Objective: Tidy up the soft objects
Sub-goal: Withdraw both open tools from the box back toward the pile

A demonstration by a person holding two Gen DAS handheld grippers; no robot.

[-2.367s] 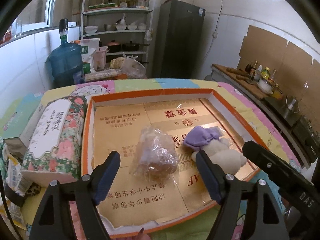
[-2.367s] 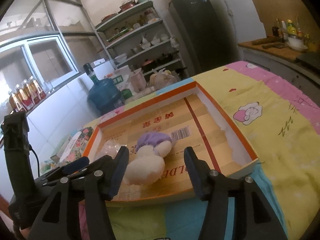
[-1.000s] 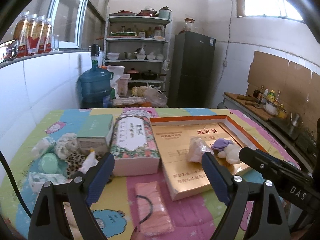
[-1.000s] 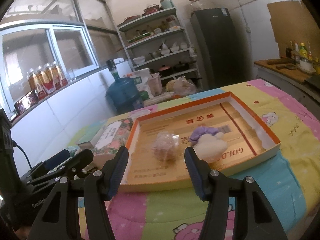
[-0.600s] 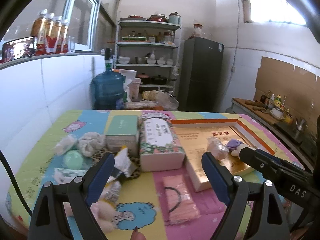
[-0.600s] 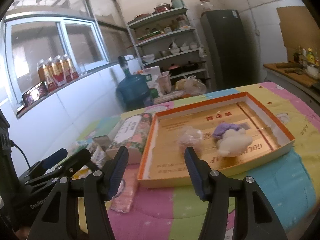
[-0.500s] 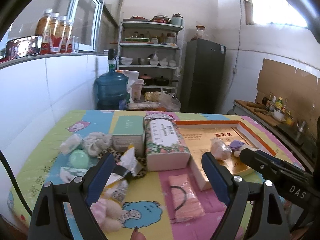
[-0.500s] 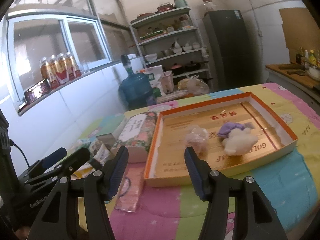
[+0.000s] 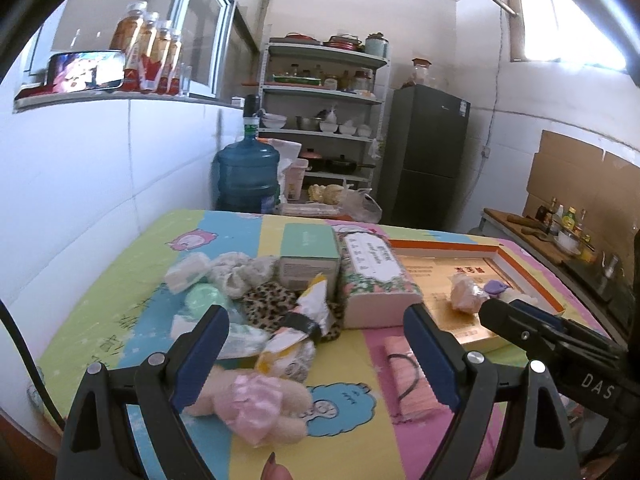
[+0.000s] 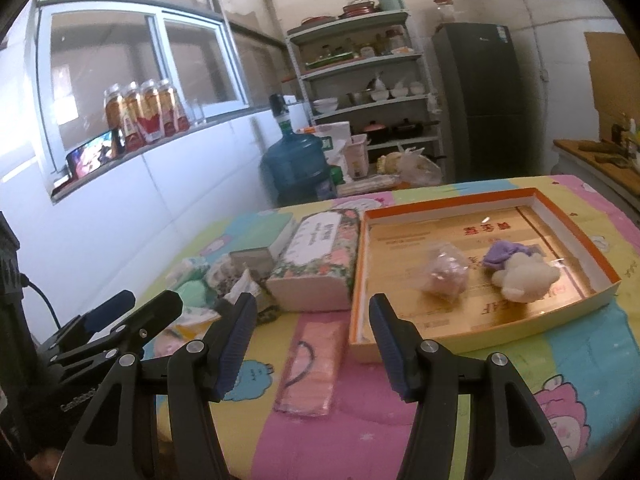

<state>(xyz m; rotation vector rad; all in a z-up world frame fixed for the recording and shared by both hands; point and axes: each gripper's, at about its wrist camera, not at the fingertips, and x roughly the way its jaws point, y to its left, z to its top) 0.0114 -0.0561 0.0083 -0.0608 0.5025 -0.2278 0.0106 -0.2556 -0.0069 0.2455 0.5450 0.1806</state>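
Two soft things lie in the one orange-rimmed tray (image 10: pixel 576 224) — a plush bear (image 10: pixel 524 276) and a wrapped bundle (image 10: pixel 446 270). Beside it: one floral tissue pack (image 10: pixel 320 268), one green box (image 9: pixel 308 254) — and one pink plush toy (image 9: pixel 256 408).

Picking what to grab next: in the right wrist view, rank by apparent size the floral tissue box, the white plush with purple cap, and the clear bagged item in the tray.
1. floral tissue box, clearly largest.
2. white plush.
3. bagged item.
The last two look nearly alike, so that order is unsure.

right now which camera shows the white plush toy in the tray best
The right wrist view: the white plush toy lies unobstructed in the tray. The left wrist view shows only a sliver, hidden behind the right hand-held gripper.
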